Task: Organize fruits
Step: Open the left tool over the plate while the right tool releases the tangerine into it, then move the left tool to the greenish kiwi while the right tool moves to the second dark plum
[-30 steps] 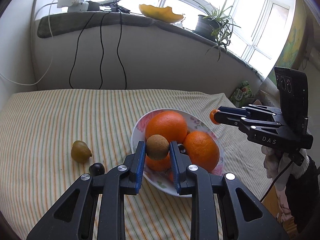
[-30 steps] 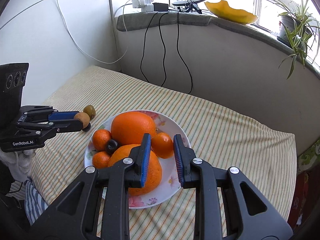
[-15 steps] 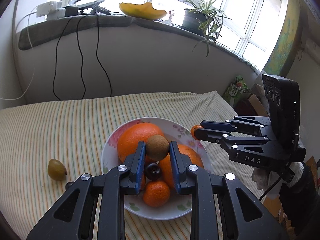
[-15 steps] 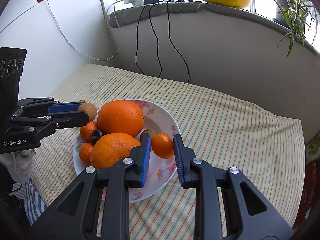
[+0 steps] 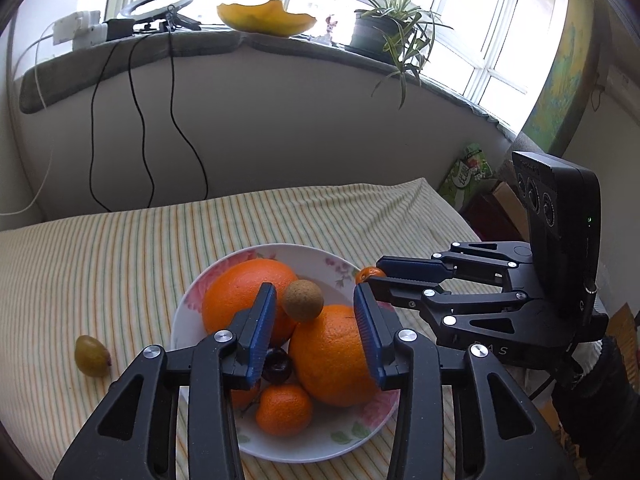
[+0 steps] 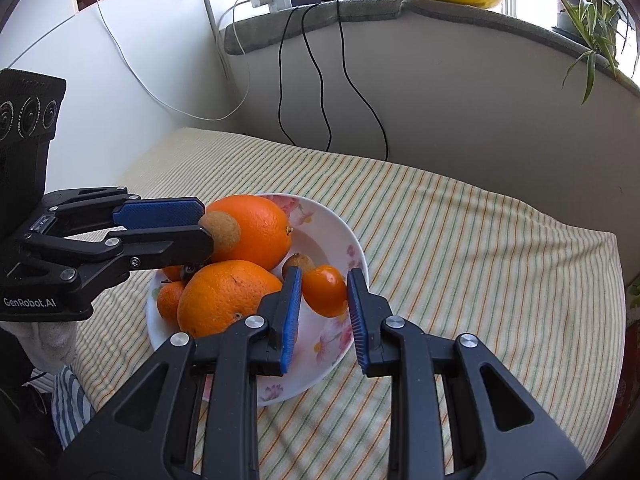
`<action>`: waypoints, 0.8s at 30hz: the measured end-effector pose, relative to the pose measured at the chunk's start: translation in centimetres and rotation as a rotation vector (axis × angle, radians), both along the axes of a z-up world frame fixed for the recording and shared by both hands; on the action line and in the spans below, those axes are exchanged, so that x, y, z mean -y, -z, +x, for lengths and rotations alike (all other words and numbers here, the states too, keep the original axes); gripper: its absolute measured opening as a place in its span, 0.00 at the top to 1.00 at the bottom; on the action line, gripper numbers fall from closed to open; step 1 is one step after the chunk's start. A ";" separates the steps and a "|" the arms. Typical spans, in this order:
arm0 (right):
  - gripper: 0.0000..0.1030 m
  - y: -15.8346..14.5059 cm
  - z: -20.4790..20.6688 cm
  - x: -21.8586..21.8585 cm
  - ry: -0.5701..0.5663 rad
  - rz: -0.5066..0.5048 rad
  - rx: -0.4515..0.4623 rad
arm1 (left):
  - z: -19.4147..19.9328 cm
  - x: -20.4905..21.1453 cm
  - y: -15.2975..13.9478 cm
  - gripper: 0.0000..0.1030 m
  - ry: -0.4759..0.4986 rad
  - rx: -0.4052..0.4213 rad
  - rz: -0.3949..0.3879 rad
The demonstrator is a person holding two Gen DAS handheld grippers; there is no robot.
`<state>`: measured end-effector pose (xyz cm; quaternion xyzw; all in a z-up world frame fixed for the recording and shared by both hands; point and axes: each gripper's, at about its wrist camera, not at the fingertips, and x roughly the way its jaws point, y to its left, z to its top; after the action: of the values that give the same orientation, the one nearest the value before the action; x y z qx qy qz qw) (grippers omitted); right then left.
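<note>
You are at the release step. Your left gripper [image 5: 315,322] has its fingers spread apart, the brown fruit [image 5: 303,300] loose above the oranges in the plate [image 5: 280,446]. Your right gripper [image 6: 323,312] is slightly parted around the small orange fruit [image 6: 325,290]; grip unclear. Next, withdraw gently. Only the left view shows the green fruit [image 5: 92,355] on the striped cloth [image 5: 100,272].
</note>
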<state>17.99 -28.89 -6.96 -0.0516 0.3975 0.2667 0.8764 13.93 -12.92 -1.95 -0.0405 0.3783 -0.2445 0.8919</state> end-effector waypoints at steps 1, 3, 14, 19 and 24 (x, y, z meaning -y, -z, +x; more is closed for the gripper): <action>0.76 0.0 0.0 0.0 0.000 0.000 -0.001 | 0.0 -0.1 0.0 0.55 -0.004 0.001 -0.001; 0.76 0.1 0.0 0.1 0.000 -0.003 0.000 | 0.0 -0.2 0.0 0.55 -0.008 -0.001 -0.004; 0.32 -0.5 -1.0 -0.2 -0.005 -0.027 0.032 | -0.3 -0.7 -0.1 0.55 -0.024 -0.001 -0.008; 0.32 -0.7 -1.1 -0.2 -0.002 -0.035 0.032 | -0.6 -0.8 -0.3 0.49 -0.025 0.007 -0.006; 0.32 -0.9 -1.5 -0.3 0.001 -0.051 0.036 | -1.0 -1.0 -0.5 0.43 -0.025 0.017 -0.010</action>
<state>16.49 -28.56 -6.08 -0.0782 0.3886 0.2550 0.8820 12.91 -11.91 -1.41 -0.0476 0.3691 -0.2356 0.8978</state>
